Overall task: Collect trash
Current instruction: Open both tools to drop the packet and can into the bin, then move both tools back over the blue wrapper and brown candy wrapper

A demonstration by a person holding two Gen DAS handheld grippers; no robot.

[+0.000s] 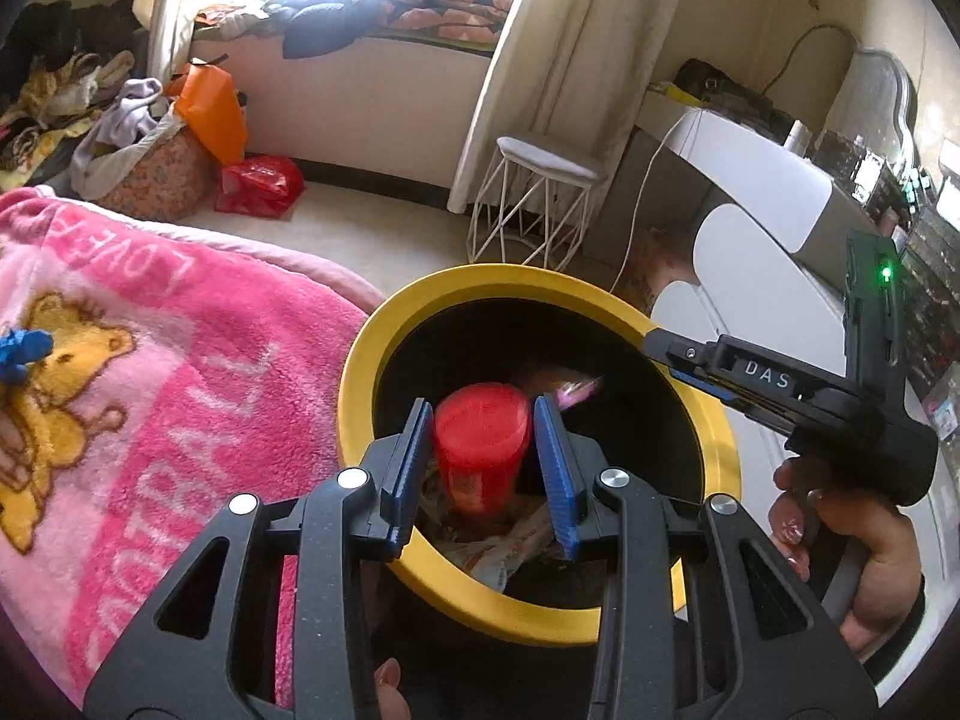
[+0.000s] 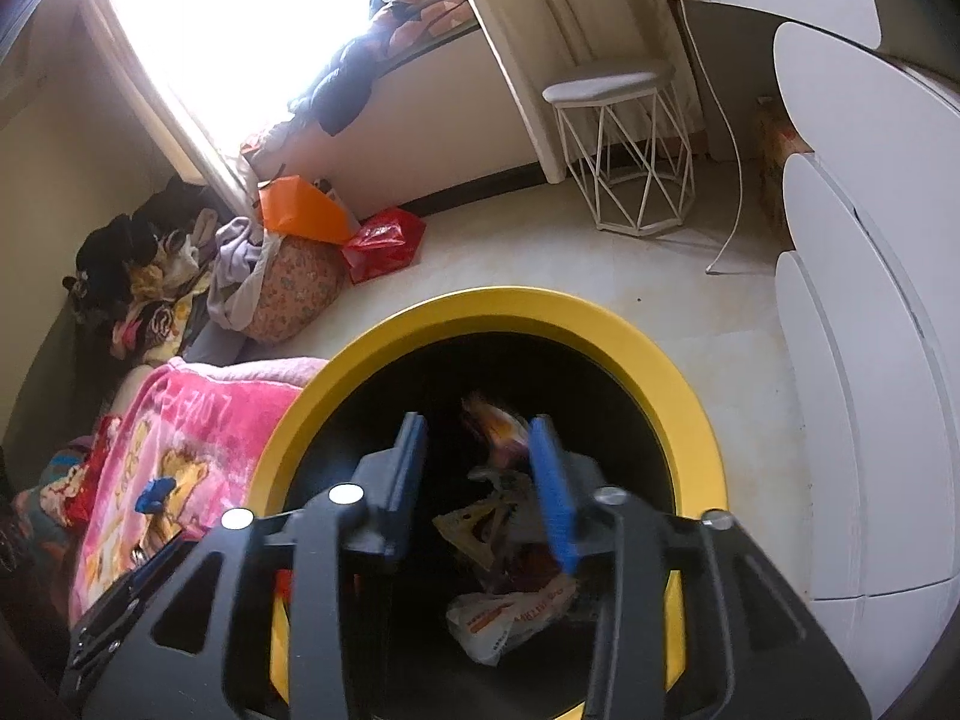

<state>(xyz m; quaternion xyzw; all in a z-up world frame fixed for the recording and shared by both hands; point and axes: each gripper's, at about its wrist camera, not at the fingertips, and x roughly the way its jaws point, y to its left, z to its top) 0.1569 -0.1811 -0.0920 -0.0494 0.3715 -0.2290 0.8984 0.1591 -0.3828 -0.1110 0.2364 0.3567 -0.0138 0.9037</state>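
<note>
A black trash bin with a yellow rim [image 1: 384, 324] stands on the floor beside the bed; it also shows in the right wrist view [image 2: 660, 360]. My left gripper [image 1: 483, 426] is shut on a red plastic cup [image 1: 480, 444] and holds it over the bin's mouth. My right gripper [image 2: 480, 456] is open and empty above the bin; its body shows in the left wrist view [image 1: 780, 384] over the bin's right rim. Wrappers and a white plastic bag [image 2: 510, 618] lie inside the bin. A small blue scrap [image 1: 24, 351] lies on the pink blanket [image 1: 180, 360].
A white wire stool [image 1: 540, 204] stands by the curtain. White drawers [image 2: 870, 360] are at the right. A red bag [image 1: 258, 183], an orange bag [image 1: 210, 108] and a pile of clothes [image 1: 120, 138] sit by the window wall.
</note>
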